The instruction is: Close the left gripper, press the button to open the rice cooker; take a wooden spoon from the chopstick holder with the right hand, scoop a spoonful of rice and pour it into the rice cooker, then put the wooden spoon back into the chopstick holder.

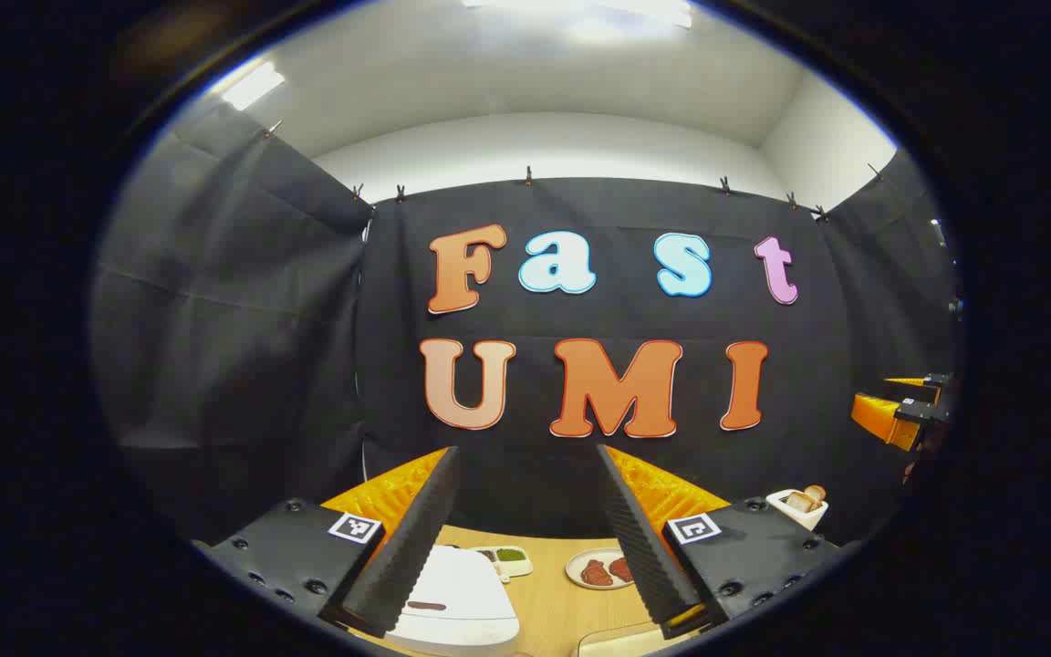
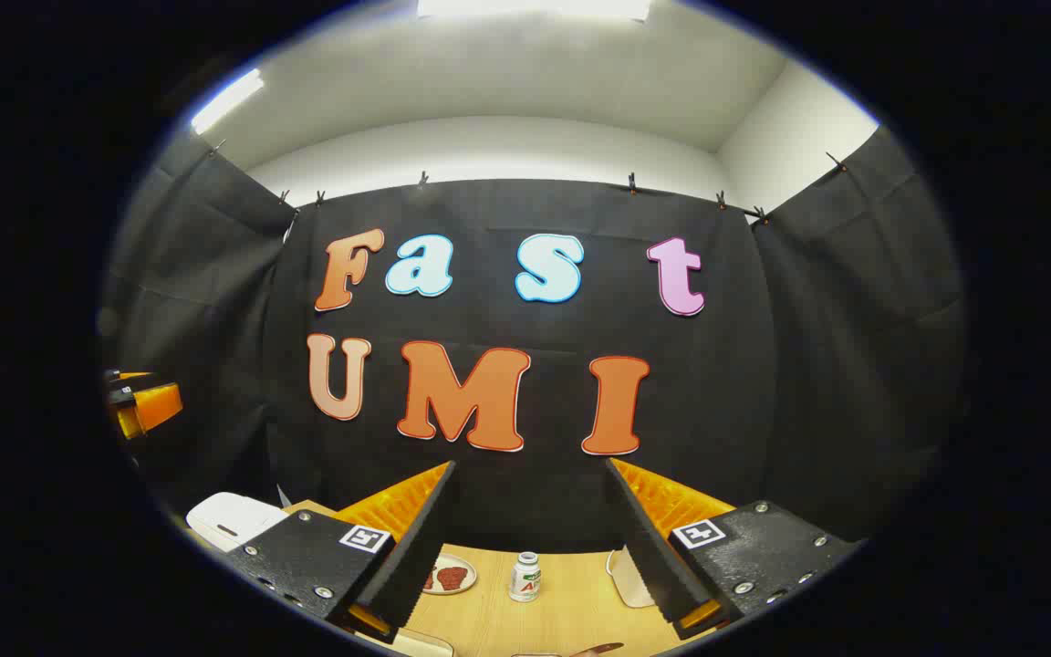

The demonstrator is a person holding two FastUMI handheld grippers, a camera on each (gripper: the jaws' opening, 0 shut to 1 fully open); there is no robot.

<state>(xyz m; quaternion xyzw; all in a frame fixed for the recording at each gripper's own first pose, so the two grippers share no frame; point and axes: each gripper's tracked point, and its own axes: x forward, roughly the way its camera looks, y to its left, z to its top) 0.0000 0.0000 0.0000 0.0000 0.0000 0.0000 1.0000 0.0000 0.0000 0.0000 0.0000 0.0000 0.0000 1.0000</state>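
Left gripper (image 1: 525, 538) and right gripper (image 2: 525, 538) are being held wide open, empty; rice cooker (image 1: 452, 598) button risks being missed unless left is closed first.

We count one white rice cooker (image 1: 455, 593), lid down, near the table's (image 1: 557, 611) left edge. One plate of red pieces (image 1: 600, 569) sits by the far edge, one small white bottle (image 2: 525, 578) mid-table, and one white holder (image 1: 797, 507) toward the right.

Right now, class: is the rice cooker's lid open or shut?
Shut. The rice cooker has its white lid lying flat on the body, below the open left hand-held gripper.
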